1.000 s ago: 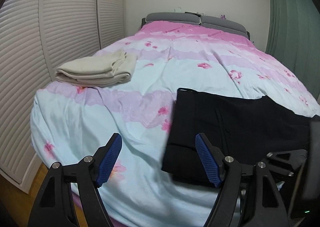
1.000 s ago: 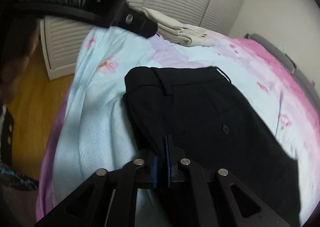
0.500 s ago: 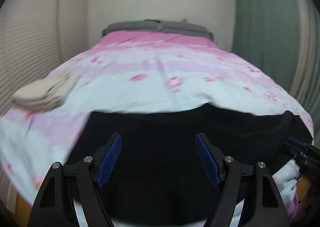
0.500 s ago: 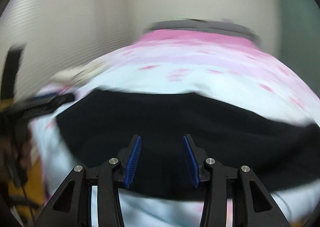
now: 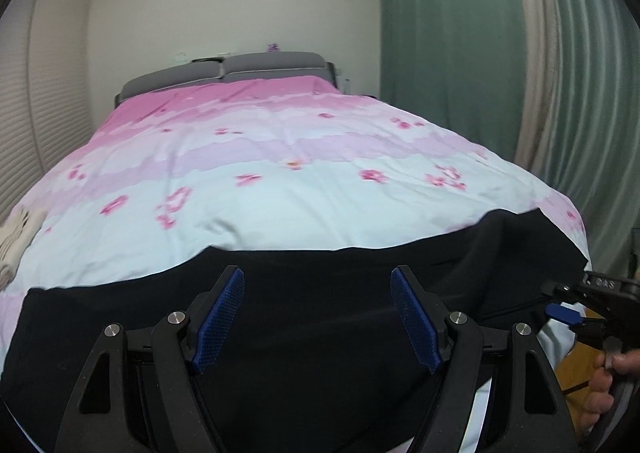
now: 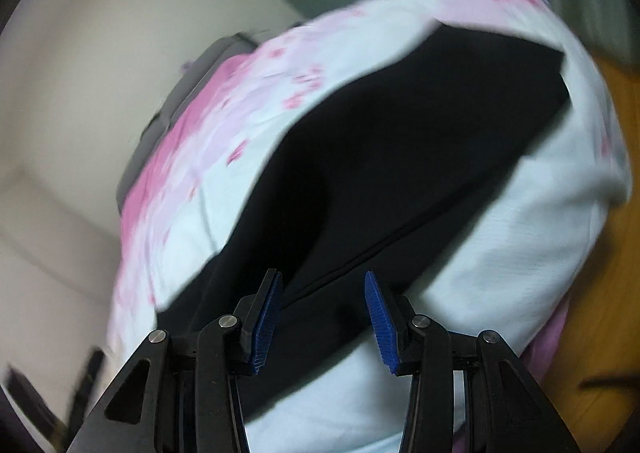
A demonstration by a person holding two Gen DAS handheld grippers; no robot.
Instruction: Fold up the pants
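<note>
Black pants (image 5: pixel 304 293) are lying flat across the near end of the bed (image 5: pixel 280 189), on the pink & pale-blue flowered cover, stretching from the left edge to the right corner.

Left claw (image 5: pixel 318 319) is hovering over the pants w/ its jaws standing wide apart; nothing is sitting between the blue pads (image 5: pixel 218 323), and they aren't pressing on any cloth.

Right claw (image 6: pixel 322 321) is hanging over the pants too, near a long seam; its jaws are standing part-open, narrower than the left, gripping nothing. Right view is tilted & blurred, so whether the pad tips are brushing the cloth can't be told.

In the left view the right claw is showing at the right edge, a hand (image 5: pixel 608 385) wrapping its handle, beside the pants' right end.

A cream folded cloth (image 5: pixel 16 237) is sitting at the bed's left edge, well apart from the pants.
</note>
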